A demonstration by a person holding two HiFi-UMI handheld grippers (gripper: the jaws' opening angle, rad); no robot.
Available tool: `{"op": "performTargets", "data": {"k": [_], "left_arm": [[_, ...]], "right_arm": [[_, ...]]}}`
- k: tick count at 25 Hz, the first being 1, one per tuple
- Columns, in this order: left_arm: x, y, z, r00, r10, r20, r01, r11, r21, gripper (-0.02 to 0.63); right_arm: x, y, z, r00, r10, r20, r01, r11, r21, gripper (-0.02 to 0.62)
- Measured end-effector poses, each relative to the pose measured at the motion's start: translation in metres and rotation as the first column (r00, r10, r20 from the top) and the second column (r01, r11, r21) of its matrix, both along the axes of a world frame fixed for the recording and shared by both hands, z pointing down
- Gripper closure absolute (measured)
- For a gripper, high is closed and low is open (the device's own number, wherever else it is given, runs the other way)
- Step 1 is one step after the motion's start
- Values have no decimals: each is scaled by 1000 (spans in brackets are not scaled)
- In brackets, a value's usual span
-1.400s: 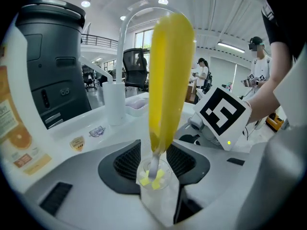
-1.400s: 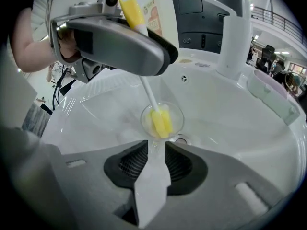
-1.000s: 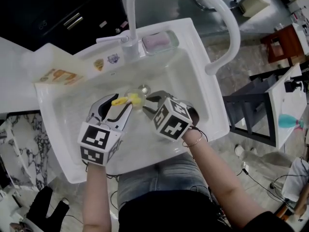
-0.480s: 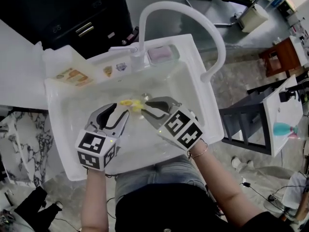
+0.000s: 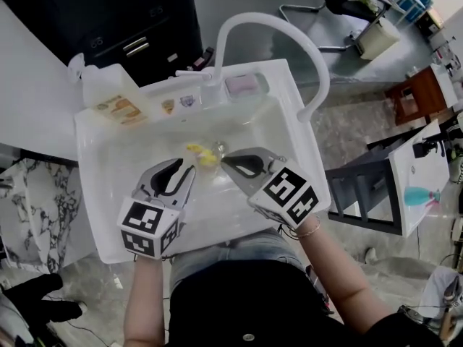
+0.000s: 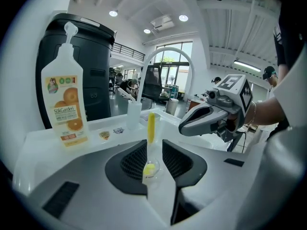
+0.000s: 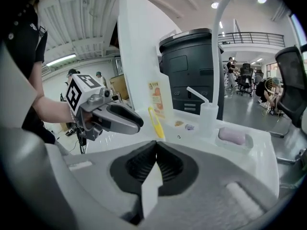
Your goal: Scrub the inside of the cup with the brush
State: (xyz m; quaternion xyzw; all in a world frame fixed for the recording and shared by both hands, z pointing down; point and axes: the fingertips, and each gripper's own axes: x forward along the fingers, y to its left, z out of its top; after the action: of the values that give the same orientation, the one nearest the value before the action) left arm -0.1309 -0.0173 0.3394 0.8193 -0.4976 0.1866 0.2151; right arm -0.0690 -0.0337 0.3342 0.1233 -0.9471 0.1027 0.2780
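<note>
Left gripper (image 5: 186, 165) closing on cup (image 6: 152, 153) (right gripper (image 5: 226, 160) shut)

Bright, even indoor light fills all three views. Round ceiling lights (image 6: 183, 17) and a strip light (image 6: 247, 65) glow overhead in the left gripper view, and a window (image 6: 169, 61) behind them is blown out to white. In the head view the white sink (image 5: 108, 186) is nearly washed out, with only faint, soft shadows. Both gripper views bulge like a fisheye, with black corners and bent straight lines. The clear cup (image 6: 150, 164) is hard to trace against the pale surroundings.
</note>
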Motion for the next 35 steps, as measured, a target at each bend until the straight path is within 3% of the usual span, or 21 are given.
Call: {"op": "performTargets", "data": {"k": [6,14,35], "left_arm": [[15,8,-8,999,14,-50,-14,1000,15,542],[26,12,-14,995,60,-81,-58,998,18,581],[34,20,-9,992,49,-116,-52,998,-19,589]], "right_arm": [[7,8,-23,998,-2,56,3,1000,-18,596],[15,11,-37,999,-43,28,42,999,20,597],[14,26,-32,993,-103,-59,106,992,64,597]]}}
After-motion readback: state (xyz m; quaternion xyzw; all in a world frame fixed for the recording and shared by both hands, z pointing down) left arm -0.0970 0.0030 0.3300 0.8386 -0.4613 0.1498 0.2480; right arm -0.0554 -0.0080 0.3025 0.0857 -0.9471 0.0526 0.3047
